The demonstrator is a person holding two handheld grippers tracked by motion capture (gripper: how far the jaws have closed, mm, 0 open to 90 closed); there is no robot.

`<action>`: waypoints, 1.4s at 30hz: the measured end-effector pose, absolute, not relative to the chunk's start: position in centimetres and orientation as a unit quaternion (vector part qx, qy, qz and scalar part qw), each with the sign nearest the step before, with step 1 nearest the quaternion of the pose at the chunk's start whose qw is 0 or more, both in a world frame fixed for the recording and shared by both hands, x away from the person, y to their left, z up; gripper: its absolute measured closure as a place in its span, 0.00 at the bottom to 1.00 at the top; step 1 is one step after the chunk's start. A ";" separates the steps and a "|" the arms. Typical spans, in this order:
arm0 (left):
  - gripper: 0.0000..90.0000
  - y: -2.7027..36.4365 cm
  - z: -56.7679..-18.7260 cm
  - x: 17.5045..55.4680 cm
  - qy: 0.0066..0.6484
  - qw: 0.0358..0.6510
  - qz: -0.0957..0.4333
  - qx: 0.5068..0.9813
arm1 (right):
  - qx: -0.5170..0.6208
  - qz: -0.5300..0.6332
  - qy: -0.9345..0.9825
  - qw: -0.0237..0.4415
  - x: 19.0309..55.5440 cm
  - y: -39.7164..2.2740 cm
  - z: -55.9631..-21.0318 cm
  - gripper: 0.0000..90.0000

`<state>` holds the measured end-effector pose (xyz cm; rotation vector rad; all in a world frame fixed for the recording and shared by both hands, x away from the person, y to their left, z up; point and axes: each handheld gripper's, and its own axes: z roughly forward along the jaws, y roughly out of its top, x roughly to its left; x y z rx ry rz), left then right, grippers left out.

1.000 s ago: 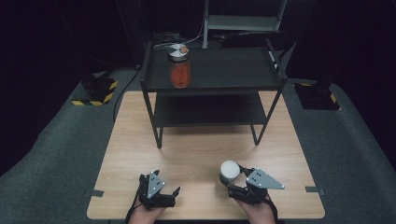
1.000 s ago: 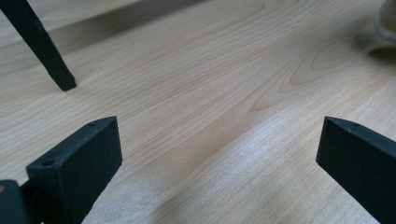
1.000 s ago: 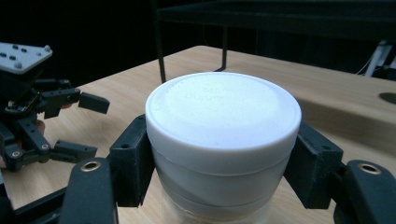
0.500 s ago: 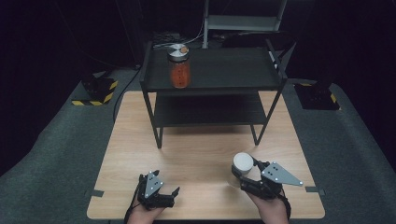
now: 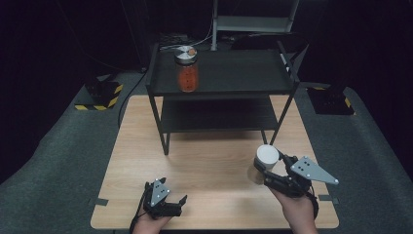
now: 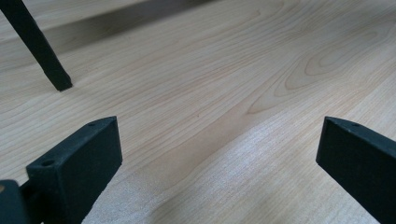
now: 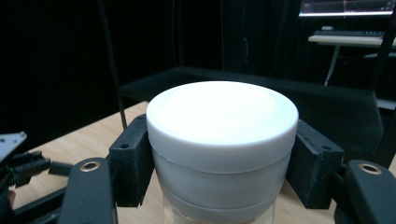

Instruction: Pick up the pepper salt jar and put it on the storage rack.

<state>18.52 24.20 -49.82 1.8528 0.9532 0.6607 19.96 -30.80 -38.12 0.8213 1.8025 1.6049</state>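
R gripper pinching white-lid jar at lid sides, upright, lifted over counter front-right; shelf lies ahead and slightly L of it, R hand nearer; L gripper spread, empty, low on counter front-left.

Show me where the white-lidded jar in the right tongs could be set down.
Bare wood lies between the shelf's front legs and the left tongs, which are open. The top shelf is free right of the orange jar. The right tongs grip the white-lidded jar.
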 end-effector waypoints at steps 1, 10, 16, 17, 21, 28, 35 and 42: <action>0.00 24.2 -49.8 18.5 0.386 0.460 0.269 0.753 | 0.307 0.603 0.676 0.293 20.0 -30.8 -37.8 0.37; 0.00 24.4 -49.9 18.5 0.387 0.464 0.267 0.751 | 0.296 0.610 0.670 0.302 20.5 -30.6 -35.8 0.37; 0.00 24.5 -49.9 18.5 0.389 0.467 0.265 0.749 | 0.293 0.612 0.669 0.305 21.0 -30.3 -34.6 0.37; 0.00 24.5 -50.0 18.5 0.389 0.467 0.264 0.749 | 0.292 0.611 0.669 0.306 21.1 -30.2 -34.3 0.37; 0.00 24.5 -50.0 18.5 0.390 0.468 0.264 0.748 | 0.288 0.612 0.668 0.312 21.3 -29.9 -33.3 0.37; 0.00 24.5 -49.9 18.5 0.386 0.467 0.265 0.750 | 0.288 0.618 0.660 0.317 22.1 -29.6 -31.3 0.37; 0.00 24.5 -49.9 18.5 0.384 0.467 0.265 0.751 | 0.282 0.618 0.659 0.324 22.6 -29.2 -29.6 0.37; 0.00 24.6 -50.0 18.5 0.385 0.468 0.263 0.751 | 0.280 0.622 0.652 0.330 22.9 -28.8 -28.7 0.37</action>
